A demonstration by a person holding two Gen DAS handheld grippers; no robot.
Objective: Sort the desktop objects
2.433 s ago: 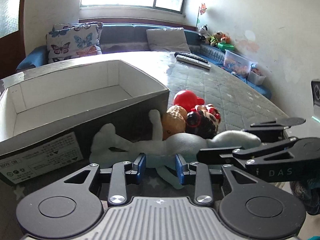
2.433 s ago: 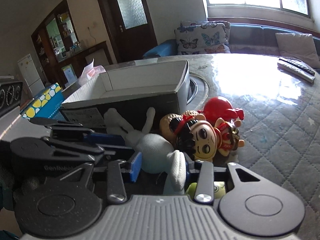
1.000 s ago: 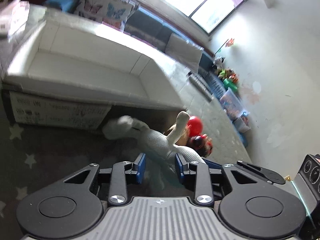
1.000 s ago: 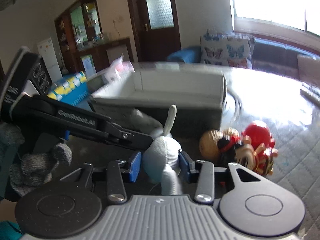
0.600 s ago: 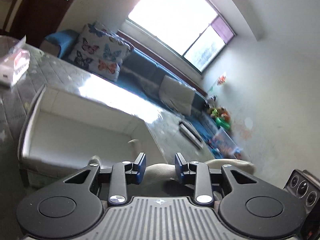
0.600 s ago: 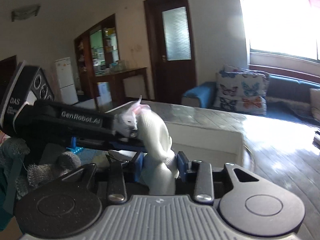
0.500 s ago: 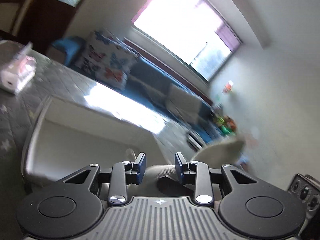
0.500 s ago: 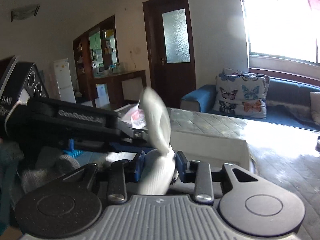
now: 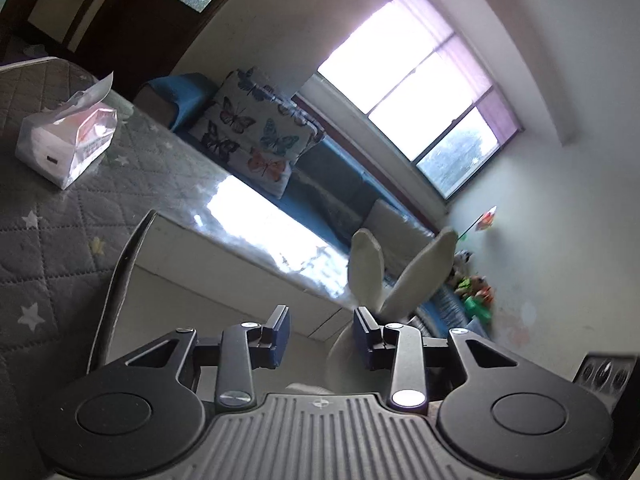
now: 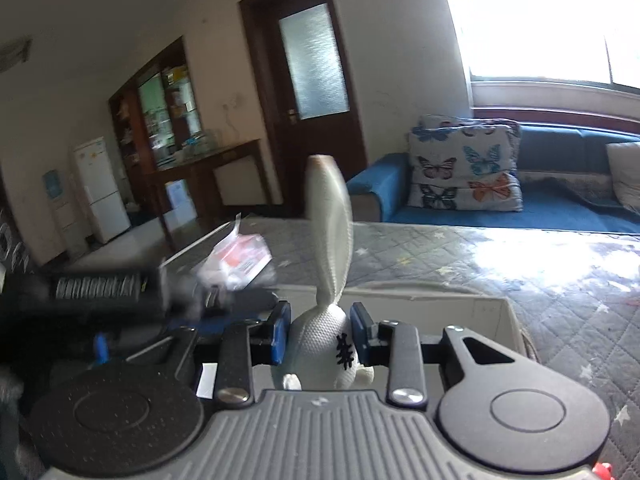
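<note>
The right gripper (image 10: 319,336) holds the white bunny toy (image 10: 326,344) up in the air, with its two blue pads pressed on both sides of the bunny's round body. The bunny's long ears (image 10: 329,236) stick straight up. The bunny hangs right over the open white box (image 10: 486,312) on the gray quilted table (image 10: 520,256). The left gripper (image 9: 321,334) is close beside it, and its jaws are apart with nothing between them; the bunny's ears (image 9: 366,268) show just past its right pad. A tissue pack (image 9: 66,142) sits on the table, well apart from the box. The job now looks like putting the bunny in the box. To do it well, bring the bunny down low inside the walls first, then let the pads go apart slowly. The toy is soft and squishy, so it may stick to a pad or flop over the edge. Keep the left gripper out of the way so the two do not bump.
</note>
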